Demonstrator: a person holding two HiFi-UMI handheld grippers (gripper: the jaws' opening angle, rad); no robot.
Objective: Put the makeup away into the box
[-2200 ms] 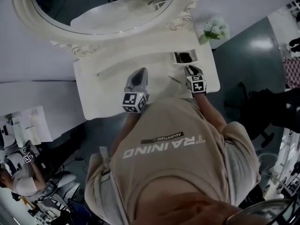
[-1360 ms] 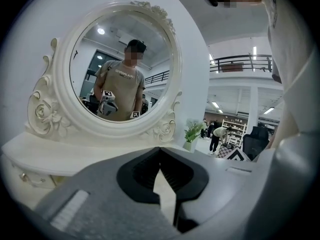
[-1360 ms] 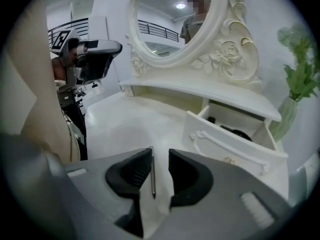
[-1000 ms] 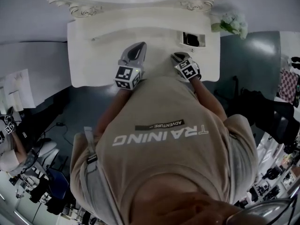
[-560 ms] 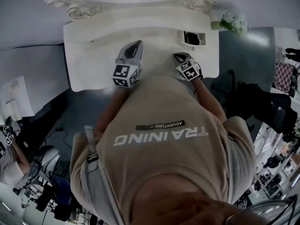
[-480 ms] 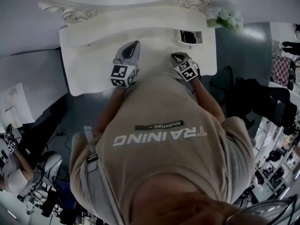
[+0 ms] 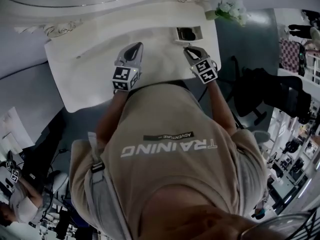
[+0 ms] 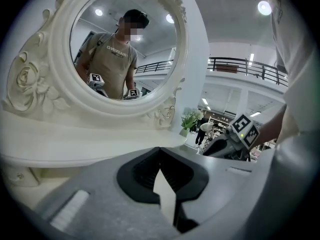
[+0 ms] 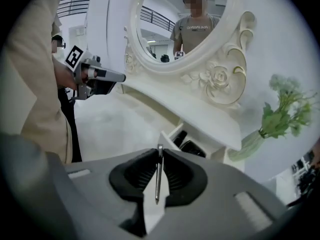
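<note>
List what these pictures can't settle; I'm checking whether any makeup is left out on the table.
- Box contents: tiny in the head view; in the right gripper view its wall cuts off the dark items.
- Thin metal stick clamped in the right gripper: too slim to identify.
- Table's near edge: head view, hidden by the person's shirt.

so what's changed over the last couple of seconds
The right gripper has just been closing its jaws on a thin stick and has carried it toward the box. The left gripper stayed shut and empty above the table.
</note>
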